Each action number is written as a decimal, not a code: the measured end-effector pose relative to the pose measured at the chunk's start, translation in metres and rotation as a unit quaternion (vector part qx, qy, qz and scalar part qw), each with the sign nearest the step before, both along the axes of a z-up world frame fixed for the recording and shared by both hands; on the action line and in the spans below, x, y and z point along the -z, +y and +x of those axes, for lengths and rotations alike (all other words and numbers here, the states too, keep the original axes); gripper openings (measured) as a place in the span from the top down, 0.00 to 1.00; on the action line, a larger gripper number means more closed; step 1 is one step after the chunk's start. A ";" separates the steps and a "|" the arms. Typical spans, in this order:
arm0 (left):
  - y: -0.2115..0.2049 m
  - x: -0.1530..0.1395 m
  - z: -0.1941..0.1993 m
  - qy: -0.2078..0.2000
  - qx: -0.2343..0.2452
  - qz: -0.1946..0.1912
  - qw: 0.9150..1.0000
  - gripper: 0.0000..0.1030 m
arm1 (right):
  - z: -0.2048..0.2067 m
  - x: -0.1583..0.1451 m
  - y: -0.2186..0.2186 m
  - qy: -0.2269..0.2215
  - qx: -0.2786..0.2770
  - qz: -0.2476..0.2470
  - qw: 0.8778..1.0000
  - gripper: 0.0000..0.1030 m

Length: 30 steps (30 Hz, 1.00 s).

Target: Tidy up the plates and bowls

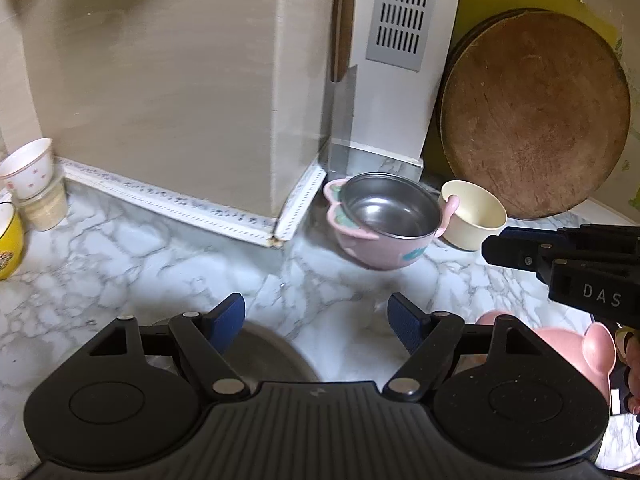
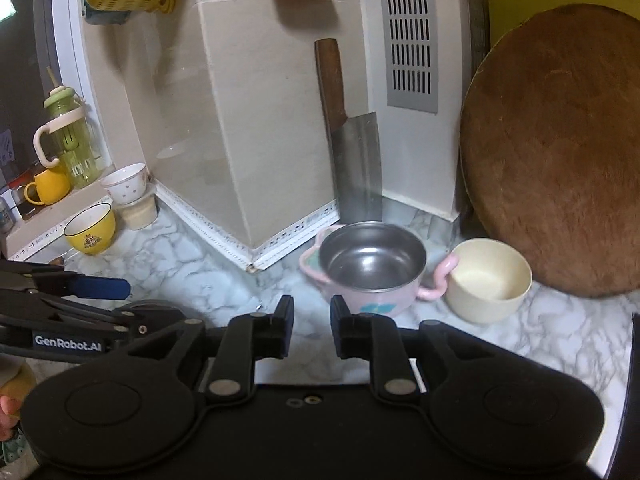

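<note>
Nearest the lens in the left wrist view, left claw (image 1: 316, 318) is spread wide, blue pads apart, nothing between them, hovering over the marble surface (image 1: 160, 264). Just under its left finger sits a grey round rim, prob. a metal dish (image 1: 268, 350), mostly hidden by the claw body. Right of that claw, a pink eared bowl (image 1: 560, 344) pokes out low, partly covered.

Right claw (image 2: 311, 322) has fingers close w/ a narrow gap, gripping nothing, aimed at the pink steel-lined bowl (image 2: 372, 268). Landmark = that bowl: it stands on the surface just beyond the right claw's tips, not touching them, looks a bit tilted in the left wrist view. Its wavy pink handle touches or nearly touches the cream bowl (image 2: 488, 280), which sits just right of it. Behind-right of the pink steel-lined bowl, a round wooden board (image 2: 560, 152) leans upright vs. the wall. Directly behind it a cleaver (image 2: 354, 160) stands blade down in the corner, w/ a grey vent panel (image 2: 410, 36) above-right.

Well left of the pink steel-lined bowl: yellow bowl (image 2: 90, 228) on the surface, and near that a white dotted cup (image 2: 126, 182) stacked on a frosted cup (image 2: 140, 210). Further left, on a ledge, a yellow mug (image 2: 48, 186) and green bottle (image 2: 70, 136).
</note>
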<state>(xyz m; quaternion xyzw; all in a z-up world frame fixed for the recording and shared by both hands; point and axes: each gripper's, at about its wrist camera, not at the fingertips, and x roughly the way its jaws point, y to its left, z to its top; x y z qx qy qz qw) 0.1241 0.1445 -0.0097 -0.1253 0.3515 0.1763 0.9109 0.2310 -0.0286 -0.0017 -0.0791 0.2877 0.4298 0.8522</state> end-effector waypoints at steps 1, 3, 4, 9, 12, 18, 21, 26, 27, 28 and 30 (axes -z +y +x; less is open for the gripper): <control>-0.002 0.001 0.006 0.001 -0.002 0.002 1.000 0.24 | 0.005 0.000 0.000 -0.001 -0.004 -0.003 1.000 0.81; -0.005 0.002 0.018 0.001 -0.005 0.005 1.000 0.24 | 0.015 0.002 0.000 -0.002 -0.018 -0.006 1.000 0.80; -0.006 0.003 0.024 0.001 -0.008 0.005 1.000 0.24 | 0.021 0.003 0.002 -0.006 -0.022 -0.012 1.000 0.79; -0.005 0.007 0.049 0.003 -0.030 -0.003 1.000 0.24 | 0.054 0.009 0.011 -0.016 -0.046 -0.039 0.998 0.76; -0.004 0.009 0.057 0.007 -0.040 -0.005 0.999 0.24 | 0.072 0.011 0.017 -0.035 -0.031 -0.058 0.997 0.76; -0.005 0.015 0.065 0.017 -0.051 -0.010 0.998 0.24 | 0.084 0.013 0.008 -0.053 -0.056 -0.033 0.997 0.75; -0.006 0.016 0.071 0.017 -0.052 -0.012 0.998 0.24 | 0.092 0.013 0.002 -0.044 -0.061 0.000 0.997 0.73; -0.008 0.017 0.085 0.013 -0.060 -0.007 0.998 0.24 | 0.109 0.015 0.015 -0.027 -0.083 -0.020 0.996 0.03; -0.007 0.018 0.089 0.016 -0.066 -0.002 0.998 0.24 | 0.110 0.017 0.019 -0.032 -0.087 -0.025 0.995 0.06; -0.005 0.021 0.093 0.017 -0.071 -0.003 0.997 0.24 | 0.113 0.018 0.024 -0.033 -0.086 -0.033 0.995 0.04; 0.000 0.026 0.100 0.018 -0.077 -0.015 0.997 0.24 | 0.120 0.020 0.032 -0.036 -0.083 -0.046 0.995 0.04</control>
